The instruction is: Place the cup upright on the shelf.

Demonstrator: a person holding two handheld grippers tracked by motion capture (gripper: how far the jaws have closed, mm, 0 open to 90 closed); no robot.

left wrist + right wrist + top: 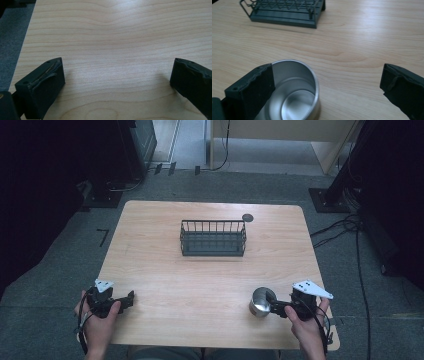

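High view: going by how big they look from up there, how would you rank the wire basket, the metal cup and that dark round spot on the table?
1. wire basket, clearly largest.
2. metal cup.
3. dark round spot, smallest, though farther from the camera.

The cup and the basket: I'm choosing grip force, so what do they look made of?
The cup looks like brushed steel: silvery, with soft reflections inside. The basket looks like dark coated metal wire, with thin bars and a matte finish; it could be plastic.
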